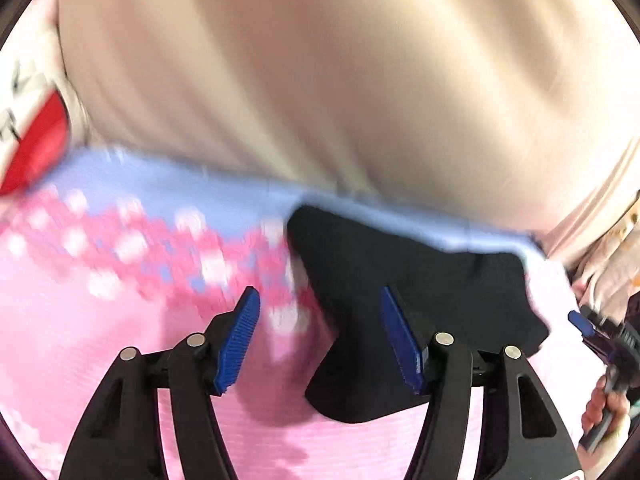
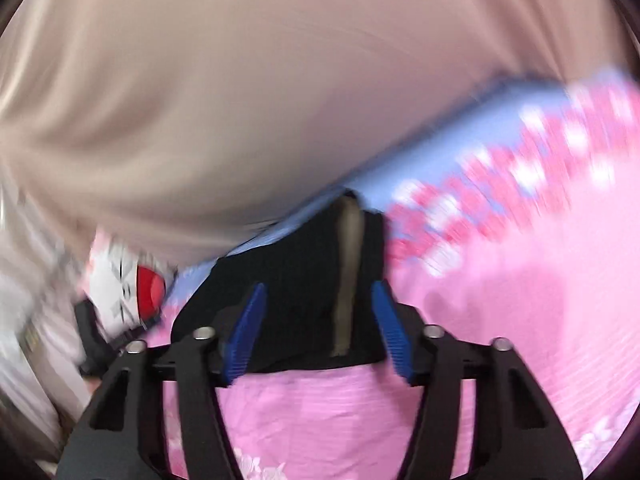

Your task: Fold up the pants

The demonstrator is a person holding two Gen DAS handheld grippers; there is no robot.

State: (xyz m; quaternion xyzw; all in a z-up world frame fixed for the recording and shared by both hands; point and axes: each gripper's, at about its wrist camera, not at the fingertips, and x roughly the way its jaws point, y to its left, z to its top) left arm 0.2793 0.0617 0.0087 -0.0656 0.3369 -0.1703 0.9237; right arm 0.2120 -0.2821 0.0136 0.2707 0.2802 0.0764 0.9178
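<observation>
The left tool (image 1: 320,320) points forward and slightly down over a pink bedspread (image 1: 100,340), its 2 blue ribbed pads (image 1: 238,340) spread well apart and released, with nothing pinched between them. The black pants (image 1: 420,280) lie folded in a dark bundle on the bedspread, just ahead of and under the right-hand pad, apart from both pads as far as the blurred view allows. At the far right edge of the left wrist view a hand (image 1: 604,404) grips the handle of the right tool, whose blue tip shows just beside the bundle's right end.

The right tool (image 2: 318,330) is aimed level at the same pants (image 2: 296,280) from close in. Its 2 blue pads (image 2: 248,332) stand apart on either side of the bundle's near edge; the cloth lies between them, but I cannot tell whether the pads press on it. A pale lining strip (image 2: 346,272) runs down the bundle.

Beyond the pants, the bedspread turns to a light blue band (image 1: 180,176) with pink and white flowers. Behind it rises a beige draped fabric (image 1: 320,60), filling the upper half of both views. A white cloth with a red patch (image 2: 150,286) sits at the left.
</observation>
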